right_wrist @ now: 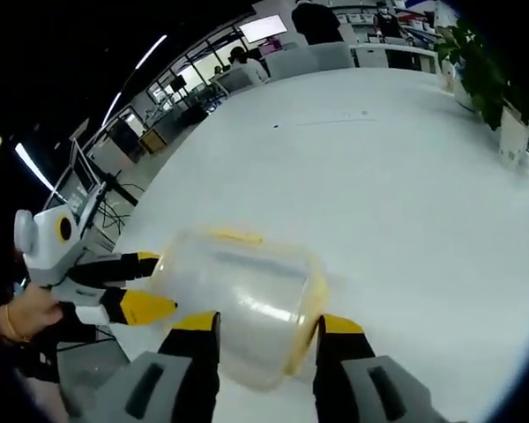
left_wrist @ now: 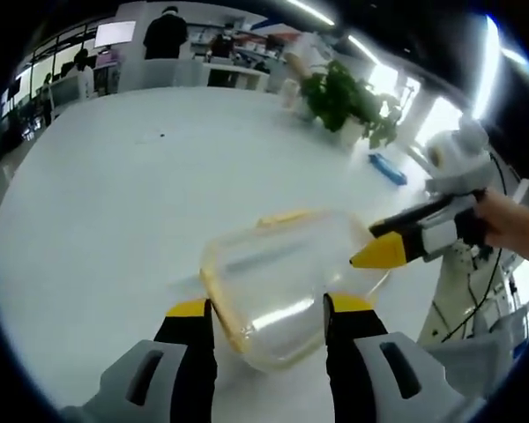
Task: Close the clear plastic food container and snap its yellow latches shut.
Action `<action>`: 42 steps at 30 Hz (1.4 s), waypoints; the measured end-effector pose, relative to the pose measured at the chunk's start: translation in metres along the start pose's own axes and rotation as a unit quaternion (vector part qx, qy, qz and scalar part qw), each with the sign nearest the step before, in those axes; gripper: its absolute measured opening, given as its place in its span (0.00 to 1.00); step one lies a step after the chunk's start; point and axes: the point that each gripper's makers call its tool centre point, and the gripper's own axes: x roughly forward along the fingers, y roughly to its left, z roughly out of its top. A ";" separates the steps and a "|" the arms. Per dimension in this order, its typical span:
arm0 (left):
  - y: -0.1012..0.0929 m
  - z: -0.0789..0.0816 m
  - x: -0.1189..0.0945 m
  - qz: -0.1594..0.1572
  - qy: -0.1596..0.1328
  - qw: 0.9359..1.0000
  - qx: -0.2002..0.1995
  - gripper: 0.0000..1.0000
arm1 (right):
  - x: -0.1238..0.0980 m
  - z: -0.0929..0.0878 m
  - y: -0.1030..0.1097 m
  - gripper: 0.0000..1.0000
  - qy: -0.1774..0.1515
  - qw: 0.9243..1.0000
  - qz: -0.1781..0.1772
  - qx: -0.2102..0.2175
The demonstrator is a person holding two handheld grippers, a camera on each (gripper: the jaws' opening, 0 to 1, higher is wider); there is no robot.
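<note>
Container [left_wrist: 282, 291] of clear plastic rests on white worktop [left_wrist: 115, 220] between the spread fingers of left gripper [left_wrist: 269, 313] and right gripper [right_wrist: 263, 328].

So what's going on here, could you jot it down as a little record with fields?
Object: clear plastic container with yellow latches, lid on
Surface: white table
Left claw: open, jaws either side of the container
Right claw: open, jaws either side of the container
Latches: cannot tell whether snapped
Background: potted plant, people at desks
</note>
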 end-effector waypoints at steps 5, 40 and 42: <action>0.002 0.001 -0.002 0.002 -0.003 1.000 -0.003 0.47 | 0.001 -0.001 0.001 0.41 0.004 1.000 -0.002 -0.005; 0.052 0.017 -0.012 0.032 -0.030 0.999 -0.018 0.49 | 0.033 0.020 0.030 0.41 -0.062 0.998 -0.012 -0.005; 0.056 0.019 -0.011 0.035 -0.035 0.999 -0.019 0.49 | 0.035 0.022 0.031 0.41 -0.067 0.998 -0.013 -0.005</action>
